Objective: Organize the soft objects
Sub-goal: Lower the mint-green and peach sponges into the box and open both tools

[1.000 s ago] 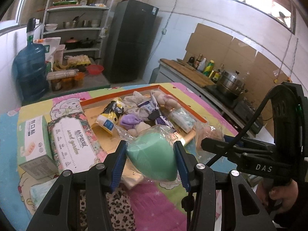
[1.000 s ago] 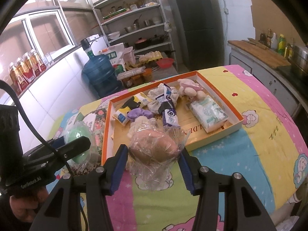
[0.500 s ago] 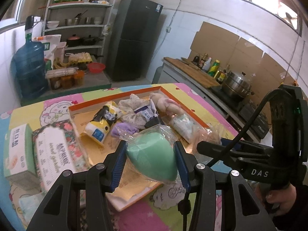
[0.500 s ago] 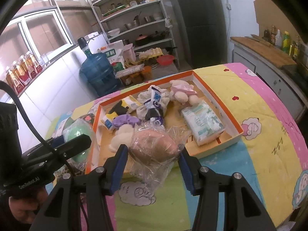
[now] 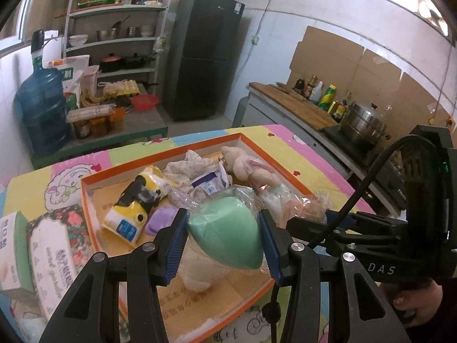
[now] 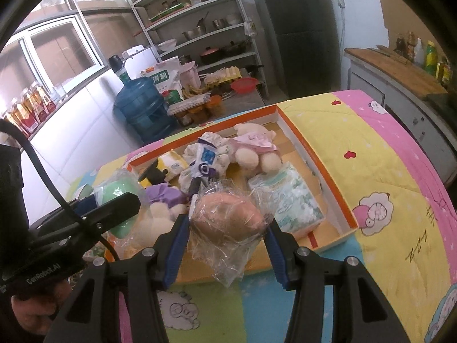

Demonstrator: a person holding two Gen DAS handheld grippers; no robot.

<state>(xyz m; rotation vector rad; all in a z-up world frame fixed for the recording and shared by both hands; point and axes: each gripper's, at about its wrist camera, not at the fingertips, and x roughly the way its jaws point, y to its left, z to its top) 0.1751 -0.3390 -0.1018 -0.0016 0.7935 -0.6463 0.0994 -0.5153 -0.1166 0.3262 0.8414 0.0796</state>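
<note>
My left gripper (image 5: 222, 243) is shut on a green sponge in clear wrap (image 5: 225, 228) and holds it above the near end of the orange-rimmed box (image 5: 85, 197). My right gripper (image 6: 227, 245) is shut on a tan sponge in clear wrap (image 6: 228, 218), held over the box's near edge (image 6: 347, 230). In the box lie a plush bear (image 6: 254, 148), a tissue pack (image 6: 294, 200), a yellow pack (image 5: 140, 203), a purple item (image 5: 160, 220) and cloth pieces. Each gripper shows in the other's view.
Two flat packs (image 5: 54, 243) lie left of the box on the cartoon quilt (image 6: 371, 154). Behind stand a blue water jug (image 5: 42, 108), shelves (image 5: 114, 43), a black fridge (image 5: 202, 54) and a counter with bottles and a pot (image 5: 362, 125).
Both grippers have moved forward with their wrapped sponges, from over the quilt in front of the box to over its near end.
</note>
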